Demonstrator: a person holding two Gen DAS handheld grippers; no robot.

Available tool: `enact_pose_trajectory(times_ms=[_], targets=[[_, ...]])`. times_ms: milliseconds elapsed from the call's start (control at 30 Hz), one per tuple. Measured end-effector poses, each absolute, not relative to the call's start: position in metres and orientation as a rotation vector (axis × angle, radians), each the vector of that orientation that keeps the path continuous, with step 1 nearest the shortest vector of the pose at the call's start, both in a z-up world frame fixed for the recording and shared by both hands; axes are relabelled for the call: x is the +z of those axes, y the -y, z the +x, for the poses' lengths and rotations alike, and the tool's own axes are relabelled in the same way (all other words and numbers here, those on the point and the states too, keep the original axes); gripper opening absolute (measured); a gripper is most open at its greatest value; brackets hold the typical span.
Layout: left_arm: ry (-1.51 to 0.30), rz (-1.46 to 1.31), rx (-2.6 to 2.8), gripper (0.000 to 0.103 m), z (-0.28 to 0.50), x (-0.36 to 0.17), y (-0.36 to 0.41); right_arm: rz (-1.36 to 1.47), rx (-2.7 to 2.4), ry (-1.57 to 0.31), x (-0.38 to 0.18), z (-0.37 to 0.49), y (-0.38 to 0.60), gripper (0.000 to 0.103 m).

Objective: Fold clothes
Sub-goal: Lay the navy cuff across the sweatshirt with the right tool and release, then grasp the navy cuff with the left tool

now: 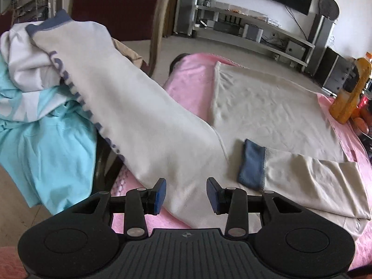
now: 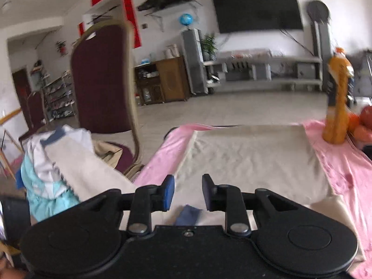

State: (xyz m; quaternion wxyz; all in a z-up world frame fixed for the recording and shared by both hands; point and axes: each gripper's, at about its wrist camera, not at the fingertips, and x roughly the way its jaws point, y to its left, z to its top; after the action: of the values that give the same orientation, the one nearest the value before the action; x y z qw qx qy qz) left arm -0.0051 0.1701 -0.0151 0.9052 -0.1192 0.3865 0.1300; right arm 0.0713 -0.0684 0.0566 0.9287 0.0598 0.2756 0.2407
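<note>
- Now both tongs stand spread with nothing between the pads: the left tongs (image 1: 186, 194) hang over the near edge of the cream shirt (image 1: 267, 107), the right tongs (image 2: 187, 193) over its near middle.
- No cloth is pinched by either; the right view is blurred, yet the gap between its pads shows clear.
- Just beyond the left tongs, a long sleeve (image 1: 130, 107) runs from the near middle up and away to the far left, where its blue cuff (image 1: 53, 22) rests on a heap of white and teal clothes (image 1: 41, 125) off the table's left side.
- That sleeve's long axis is a diagonal, near-right to far-left, with the cuff pointing away from the body of the shirt.
- The other sleeve (image 1: 309, 176) lies near and right, folded in over the shirt, its blue cuff (image 1: 252, 164) pointing left toward the middle.
- The shirt body lies flat on the pink cloth (image 1: 186, 81), its sides running near to far.
- By my judgement the stretched sleeve is the next thing to fold in, and the left tongs are the nearer to it, touching distance from its near end.
- An orange bottle (image 1: 351, 88) stands at the far right corner, well apart from the sleeve.
</note>
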Motion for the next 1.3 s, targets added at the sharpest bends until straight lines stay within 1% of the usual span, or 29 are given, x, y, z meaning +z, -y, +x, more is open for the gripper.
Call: enact_pose_trajectory(times_ms=[67, 133, 200, 233, 367, 400, 433, 500, 567, 633, 667, 700, 833, 933, 967, 1000, 1033, 1067, 1133, 1300], targets=[[-0.819, -0.245, 0.230, 0.039, 0.000, -0.016, -0.163, 0.180, 0.460, -0.624, 0.063, 0.086, 0.103, 0.032], [-0.847, -0.255, 0.185, 0.040, 0.009, -0.017, -0.159, 0.243, 0.413, -0.693, 0.066, 0.100, 0.143, 0.045], [-0.885, -0.285, 0.138, 0.040, 0.021, -0.016, -0.155, 0.300, 0.370, -0.780, 0.052, 0.113, 0.179, 0.051], [-0.903, -0.297, 0.116, 0.040, 0.028, -0.015, -0.152, 0.329, 0.350, -0.826, 0.043, 0.118, 0.197, 0.051], [-0.953, -0.232, 0.084, 0.045, 0.064, -0.012, -0.136, 0.460, 0.291, -0.995, -0.004, 0.134, 0.250, 0.050], [-0.960, -0.203, 0.090, 0.045, 0.074, -0.013, -0.134, 0.488, 0.288, -1.022, -0.016, 0.136, 0.258, 0.048], [-0.967, -0.177, 0.096, 0.045, 0.084, -0.014, -0.132, 0.509, 0.284, -1.037, -0.026, 0.137, 0.263, 0.036], [-0.988, -0.157, 0.103, 0.045, 0.102, -0.022, -0.131, 0.515, 0.258, -1.026, -0.042, 0.137, 0.266, 0.023], [-0.994, -0.163, 0.100, 0.045, 0.112, -0.030, -0.131, 0.510, 0.202, -1.025, -0.053, 0.140, 0.267, 0.023], [-0.993, -0.194, 0.087, 0.045, 0.118, -0.040, -0.132, 0.512, 0.182, -1.019, -0.051, 0.142, 0.270, 0.024], [-0.995, -0.211, 0.081, 0.044, 0.121, -0.045, -0.133, 0.516, 0.182, -1.005, -0.048, 0.142, 0.272, 0.025], [-1.006, -0.234, 0.077, 0.043, 0.123, -0.051, -0.134, 0.518, 0.179, -0.993, -0.046, 0.142, 0.274, 0.029], [-1.024, -0.244, 0.061, 0.037, 0.130, -0.064, -0.132, 0.512, 0.154, -1.000, -0.048, 0.143, 0.277, 0.029], [-1.014, -0.203, 0.054, 0.036, 0.129, -0.067, -0.127, 0.512, 0.149, -1.010, -0.052, 0.147, 0.274, 0.029], [-1.004, -0.186, 0.053, 0.029, 0.128, -0.066, -0.125, 0.510, 0.147, -1.009, -0.052, 0.148, 0.273, 0.029], [-0.995, -0.169, 0.051, 0.024, 0.126, -0.066, -0.123, 0.510, 0.143, -1.005, -0.053, 0.149, 0.273, 0.029], [-0.983, -0.153, 0.050, 0.008, 0.124, -0.065, -0.121, 0.512, 0.135, -0.996, -0.053, 0.149, 0.273, 0.029], [-0.964, -0.142, 0.049, 0.005, 0.120, -0.061, -0.118, 0.517, 0.126, -0.985, -0.052, 0.148, 0.274, 0.030], [-0.924, -0.121, 0.045, 0.005, 0.112, -0.053, -0.112, 0.535, 0.100, -0.958, -0.051, 0.146, 0.280, 0.030], [-0.779, -0.118, 0.036, 0.005, 0.071, -0.010, -0.105, 0.549, 0.018, -0.925, -0.052, 0.141, 0.296, 0.031]])
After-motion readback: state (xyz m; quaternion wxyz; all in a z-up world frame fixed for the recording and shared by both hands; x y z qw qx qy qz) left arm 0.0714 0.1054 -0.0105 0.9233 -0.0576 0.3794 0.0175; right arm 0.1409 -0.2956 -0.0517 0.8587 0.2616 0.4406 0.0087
